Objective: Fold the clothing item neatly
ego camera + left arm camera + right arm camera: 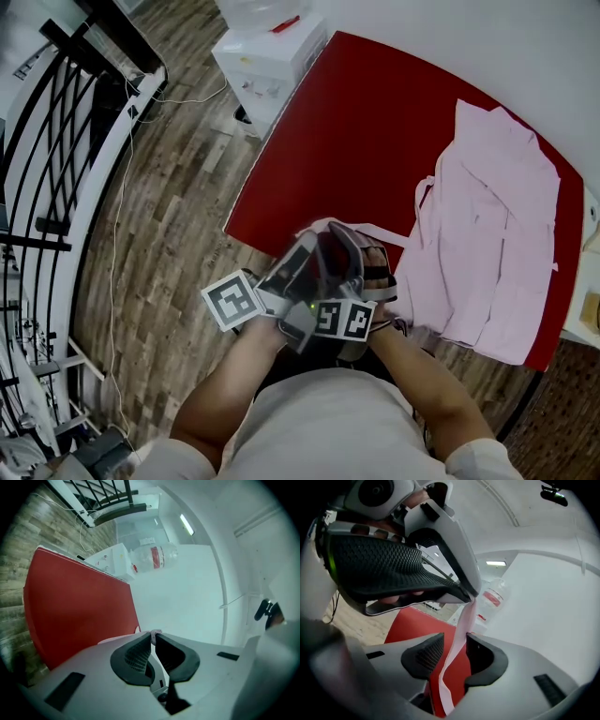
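1. My left tool is clamped shut on the tip of a pink strap. A small fold of the cloth shows between its jaw tips in the left gripper view.
2. My right tool sits just under the left one, close in front of my body. Its jaws stand apart. The strap hangs down from the left tool through the gap between them, and the pads are not pressing on it.
3. In the head view both tools are bunched together at the near edge of the red table, their marker cubes facing up at me.
4. From the tools the strap runs on to the pink garment, which lies spread open on the right part of the table. Its lower edge reaches the table's near right edge.
5. The left part of the table is bare red surface.
6. Beyond and to the left of the table is a wooden floor, with a thin white cable trailing across it.
7. A white water dispenser stands at the table's far corner.
8. A black railing runs along the far left.
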`<action>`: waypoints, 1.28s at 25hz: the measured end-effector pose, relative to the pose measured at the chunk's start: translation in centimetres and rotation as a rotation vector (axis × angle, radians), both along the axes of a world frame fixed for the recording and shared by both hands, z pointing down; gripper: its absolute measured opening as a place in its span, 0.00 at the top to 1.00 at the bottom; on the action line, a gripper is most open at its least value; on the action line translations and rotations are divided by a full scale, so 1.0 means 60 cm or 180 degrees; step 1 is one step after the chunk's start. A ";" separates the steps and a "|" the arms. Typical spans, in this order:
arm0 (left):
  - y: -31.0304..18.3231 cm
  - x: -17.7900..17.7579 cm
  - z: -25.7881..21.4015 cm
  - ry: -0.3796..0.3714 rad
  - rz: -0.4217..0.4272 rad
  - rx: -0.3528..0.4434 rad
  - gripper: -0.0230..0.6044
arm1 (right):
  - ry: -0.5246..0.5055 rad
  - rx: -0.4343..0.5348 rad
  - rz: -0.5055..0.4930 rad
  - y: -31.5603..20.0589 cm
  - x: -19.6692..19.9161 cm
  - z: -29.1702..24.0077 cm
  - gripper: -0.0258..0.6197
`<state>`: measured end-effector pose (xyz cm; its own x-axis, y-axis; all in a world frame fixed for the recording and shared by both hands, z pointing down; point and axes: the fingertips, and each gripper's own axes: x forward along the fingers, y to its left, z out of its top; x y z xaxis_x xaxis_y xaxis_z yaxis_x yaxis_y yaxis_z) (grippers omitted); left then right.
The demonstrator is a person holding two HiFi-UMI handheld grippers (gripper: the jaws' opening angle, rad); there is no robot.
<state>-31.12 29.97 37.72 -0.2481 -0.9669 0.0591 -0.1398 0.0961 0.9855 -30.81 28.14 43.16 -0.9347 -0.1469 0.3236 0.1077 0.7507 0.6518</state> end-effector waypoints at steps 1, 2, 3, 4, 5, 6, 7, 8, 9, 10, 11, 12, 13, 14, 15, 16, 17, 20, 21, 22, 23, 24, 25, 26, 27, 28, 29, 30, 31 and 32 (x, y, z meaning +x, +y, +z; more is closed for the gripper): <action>0.000 -0.002 -0.003 -0.0013 -0.0017 0.0014 0.92 | -0.0048 -0.0021 0.0029 0.000 0.002 -0.004 0.76; -0.001 -0.004 -0.006 -0.0025 -0.0025 0.0021 0.92 | -0.0085 -0.0040 0.0056 0.000 0.003 -0.008 0.76; -0.002 -0.005 -0.009 -0.0035 -0.0022 0.0027 0.92 | -0.0106 -0.0056 0.0076 -0.001 0.004 -0.009 0.76; -0.003 -0.005 -0.012 -0.0043 -0.0015 0.0034 0.92 | -0.0113 -0.0061 0.0086 0.000 0.004 -0.008 0.76; -0.005 -0.005 -0.015 -0.0052 -0.0006 0.0038 0.92 | -0.0111 -0.0055 0.0087 0.000 0.003 -0.007 0.76; -0.005 -0.005 -0.017 -0.0063 0.0000 0.0038 0.92 | -0.0109 -0.0044 0.0090 -0.001 0.002 -0.006 0.76; -0.005 -0.005 -0.019 -0.0072 0.0005 0.0036 0.92 | -0.0115 -0.0040 0.0102 -0.003 0.001 -0.006 0.76; -0.005 -0.005 -0.020 -0.0076 0.0010 0.0039 0.92 | -0.0130 -0.0046 0.0128 -0.007 0.001 -0.009 0.76; -0.005 -0.005 -0.021 -0.0079 0.0022 0.0044 0.92 | -0.0149 -0.0057 0.0162 -0.012 0.000 -0.013 0.76; -0.006 -0.004 -0.022 -0.0081 0.0040 0.0047 0.92 | -0.0167 -0.0065 0.0193 -0.016 -0.001 -0.016 0.76; -0.006 -0.003 -0.022 -0.0079 0.0060 0.0048 0.92 | -0.0180 -0.0063 0.0213 -0.020 -0.002 -0.019 0.76; -0.006 -0.002 -0.022 -0.0073 0.0080 0.0046 0.92 | -0.0190 -0.0055 0.0221 -0.022 -0.002 -0.021 0.76; -0.007 -0.001 -0.021 -0.0069 0.0102 0.0040 0.92 | -0.0196 -0.0048 0.0221 -0.024 -0.003 -0.023 0.76; -0.008 0.000 -0.020 -0.0071 0.0129 0.0030 0.92 | -0.0201 -0.0046 0.0220 -0.026 -0.002 -0.024 0.77; -0.009 0.003 -0.018 -0.0081 0.0161 0.0016 0.92 | -0.0204 -0.0046 0.0221 -0.029 -0.001 -0.025 0.80; -0.012 0.006 -0.016 -0.0111 0.0205 -0.0008 0.92 | -0.0205 -0.0054 0.0225 -0.033 0.002 -0.026 0.87; -0.014 0.010 -0.015 -0.0192 0.0266 -0.0047 0.92 | -0.0201 -0.0078 0.0236 -0.037 0.005 -0.026 0.89; -0.030 0.023 -0.019 -0.0788 0.0543 -0.0206 0.92 | -0.0177 -0.0253 0.0332 -0.057 0.018 -0.029 0.92; -0.037 0.027 -0.022 -0.1017 0.0637 -0.0251 0.92 | -0.0173 -0.0325 0.0384 -0.067 0.023 -0.031 0.92; -0.044 0.031 -0.024 -0.1216 0.0719 -0.0282 0.90 | -0.0172 -0.0407 0.0441 -0.077 0.028 -0.033 0.92; -0.051 0.036 -0.025 -0.1381 0.0792 -0.0300 0.86 | -0.0173 -0.0495 0.0501 -0.088 0.033 -0.035 0.92; -0.059 0.041 -0.027 -0.1524 0.0861 -0.0308 0.81 | -0.0178 -0.0581 0.0562 -0.100 0.038 -0.038 0.92; -0.066 0.047 -0.029 -0.1653 0.0922 -0.0310 0.79 | -0.0190 -0.0657 0.0620 -0.112 0.044 -0.041 0.92; -0.073 0.053 -0.031 -0.1779 0.0976 -0.0309 0.77 | -0.0207 -0.0726 0.0674 -0.123 0.049 -0.046 0.92; -0.079 0.059 -0.034 -0.1903 0.1025 -0.0306 0.76 | -0.0228 -0.0791 0.0724 -0.135 0.055 -0.051 0.92; -0.085 0.064 -0.036 -0.2019 0.1066 -0.0302 0.76 | -0.0251 -0.0850 0.0769 -0.146 0.060 -0.056 0.92; -0.091 0.069 -0.039 -0.2117 0.1099 -0.0300 0.76 | -0.0273 -0.0906 0.0809 -0.156 0.065 -0.062 0.92; -0.096 0.073 -0.040 -0.2202 0.1130 -0.0301 0.76 | -0.0291 -0.0969 0.0844 -0.166 0.070 -0.067 0.92; -0.102 0.079 -0.040 -0.2279 0.1166 -0.0308 0.76 | -0.0305 -0.1053 0.0878 -0.176 0.076 -0.071 0.92; -0.108 0.087 -0.039 -0.2350 0.1208 -0.0321 0.76 | -0.0314 -0.1163 0.0915 -0.187 0.082 -0.074 0.92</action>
